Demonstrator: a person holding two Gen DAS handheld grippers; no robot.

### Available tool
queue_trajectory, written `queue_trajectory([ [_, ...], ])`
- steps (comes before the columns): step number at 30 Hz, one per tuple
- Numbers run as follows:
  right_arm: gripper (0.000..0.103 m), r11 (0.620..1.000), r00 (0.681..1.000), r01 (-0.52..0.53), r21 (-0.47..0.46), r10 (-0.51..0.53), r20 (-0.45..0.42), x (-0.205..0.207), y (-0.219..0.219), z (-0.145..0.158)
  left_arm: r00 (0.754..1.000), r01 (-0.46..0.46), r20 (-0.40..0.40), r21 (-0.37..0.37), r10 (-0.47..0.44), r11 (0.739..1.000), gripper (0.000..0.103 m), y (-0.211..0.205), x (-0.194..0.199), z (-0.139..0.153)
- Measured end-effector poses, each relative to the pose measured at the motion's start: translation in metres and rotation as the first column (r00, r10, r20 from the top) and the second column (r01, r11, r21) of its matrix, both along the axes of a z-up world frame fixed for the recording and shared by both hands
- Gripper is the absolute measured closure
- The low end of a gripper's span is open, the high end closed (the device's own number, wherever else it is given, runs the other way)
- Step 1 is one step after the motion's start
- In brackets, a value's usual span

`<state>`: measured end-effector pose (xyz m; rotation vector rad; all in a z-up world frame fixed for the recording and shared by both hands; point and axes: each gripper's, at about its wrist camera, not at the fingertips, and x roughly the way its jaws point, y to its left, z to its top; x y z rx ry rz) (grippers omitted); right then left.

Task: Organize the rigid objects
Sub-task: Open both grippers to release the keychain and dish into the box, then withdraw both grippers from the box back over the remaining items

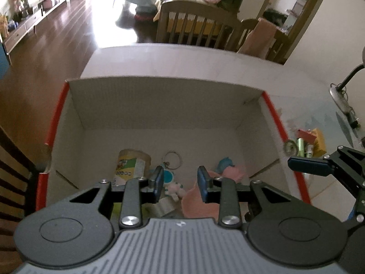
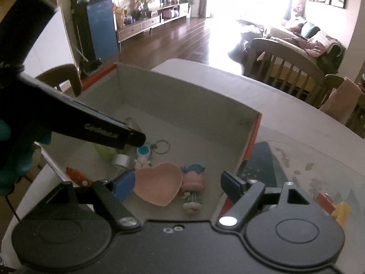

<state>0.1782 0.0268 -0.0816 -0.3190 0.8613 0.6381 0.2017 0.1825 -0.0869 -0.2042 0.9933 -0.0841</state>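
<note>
White tabletop: pale table (image 1: 205, 59) carries a cardboard box (image 1: 159, 105) with red edges, right under and ahead of both grippers.
Room: dark glossy wood floor (image 1: 68, 41) past the table, a wooden slatted chair (image 1: 196, 25) at its far edge, a low sideboard with plants (image 2: 146, 22) along the wall and a sofa piled with blankets (image 2: 305, 38) by the bright window.
Box contents: pink heart-shaped dish (image 2: 159, 186) just ahead of the right gripper's fingers, with a small doll in pink with blue hair (image 2: 194, 180) touching its right side; a key ring (image 2: 162, 147) and a round blue-and-white tag (image 2: 144, 150) lie farther in, and a yellow-green labelled can (image 1: 132, 166) lies on its side ahead-left of the left gripper.
Outside the box: some red and yellow bits (image 1: 312, 140) sit on the table to the right of the right gripper, too blurry to name.
Left gripper (image 1: 181, 182): tilted down over the box, blue pads a little apart with nothing pinched between them.
Right gripper (image 2: 178, 186): also angled down into the box, jaws spread wide and empty, the heart dish seen between the pads but lying on the box floor, not pressed.
</note>
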Motion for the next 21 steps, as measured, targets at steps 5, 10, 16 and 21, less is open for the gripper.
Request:
queue_trajectory([
  [5,0.019,0.998,1.000,0.018,0.054,-0.018,-0.001,-0.008,-0.011,0.015,0.999,-0.007,0.051,0.007,0.007,1.000,0.072,-0.006,-0.009,0.021],
  [10,0.017,0.995,1.000,0.020,0.100,-0.021,0.016,-0.019,-0.024,0.028,0.994,-0.010,0.107,0.019,0.008,1.000,0.071,-0.013,-0.022,0.043],
  [16,0.014,0.986,0.999,0.033,0.162,-0.036,0.020,-0.032,-0.041,0.045,0.986,-0.030,0.164,0.030,0.025,0.999,0.039,-0.021,-0.052,0.066],
  [21,0.012,0.978,0.998,0.037,0.203,-0.045,0.035,-0.043,-0.056,0.055,0.981,-0.024,0.191,0.021,0.020,0.999,0.039,-0.035,-0.065,0.080],
])
